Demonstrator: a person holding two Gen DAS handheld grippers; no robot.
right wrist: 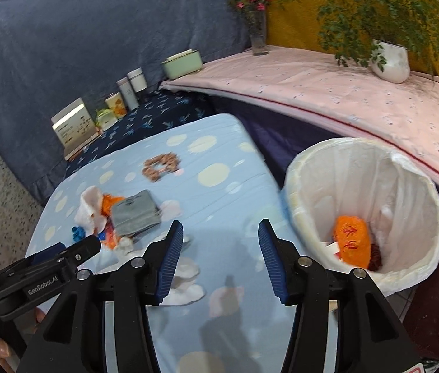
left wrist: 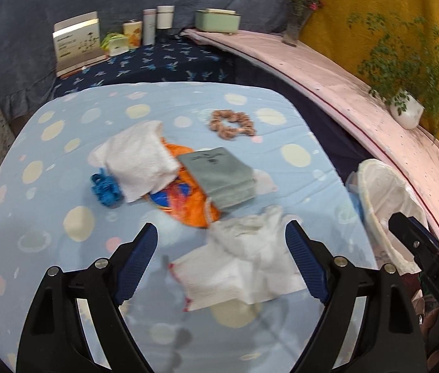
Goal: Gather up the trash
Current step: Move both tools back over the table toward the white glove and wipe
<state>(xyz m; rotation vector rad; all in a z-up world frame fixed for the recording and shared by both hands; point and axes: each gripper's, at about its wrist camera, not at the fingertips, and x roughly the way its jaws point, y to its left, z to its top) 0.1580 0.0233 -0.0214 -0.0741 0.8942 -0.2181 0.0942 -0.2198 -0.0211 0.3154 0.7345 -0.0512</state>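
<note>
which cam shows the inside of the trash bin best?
Right wrist: it looks down into the lined trash bin, showing an orange wrapper at the bottom. Left wrist catches only its rim at the right edge, contents hidden.

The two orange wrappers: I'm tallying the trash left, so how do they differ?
One orange wrapper lies bunched inside the white-lined bin; the other orange wrapper lies flattened on the blue dotted cloth, partly covered by a paper towel and a grey packet. Both are crinkly orange packaging.
</note>
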